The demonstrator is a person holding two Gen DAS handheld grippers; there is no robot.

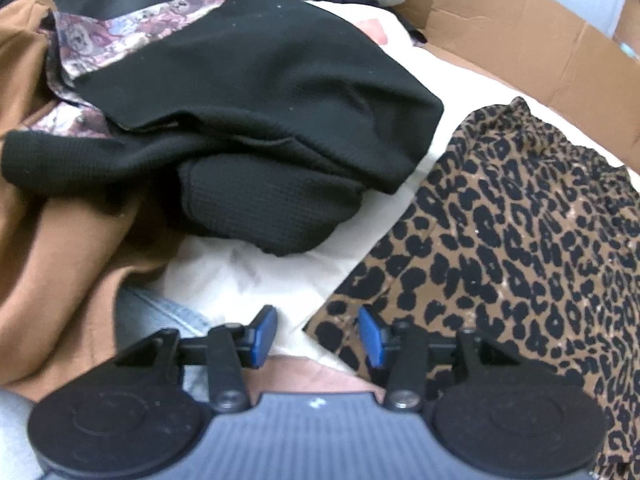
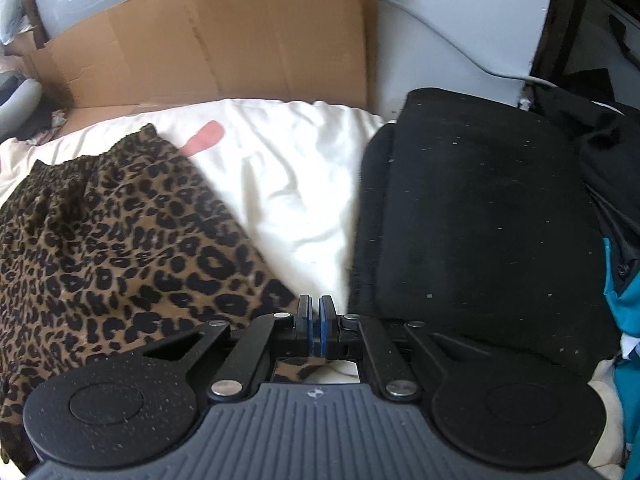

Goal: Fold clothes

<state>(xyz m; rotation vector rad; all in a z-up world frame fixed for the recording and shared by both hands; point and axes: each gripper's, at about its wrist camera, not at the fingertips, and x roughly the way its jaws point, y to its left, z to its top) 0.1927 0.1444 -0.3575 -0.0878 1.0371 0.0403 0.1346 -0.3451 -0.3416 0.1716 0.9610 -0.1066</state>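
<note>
right gripper (image 2: 315,320) pinches leopard-print garment (image 2: 120,248) edge.

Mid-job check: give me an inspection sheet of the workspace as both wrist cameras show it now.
Surface: wrinkled white sheet, bare between garments.
Job's things: leopard-print brown-and-black garment spread on the sheet; its corner near the left gripper.
Clutter: crumpled black knit garment, tan-brown fabric, floral patterned cloth, flat black fabric pile, teal cloth.
Grippers: left gripper open, empty, just short of the leopard corner; right gripper shut, a leopard scrap visible behind its fingers.
Cables: thin white cable along the grey wall.
Surroundings: flattened brown cardboard box behind the sheet.
</note>
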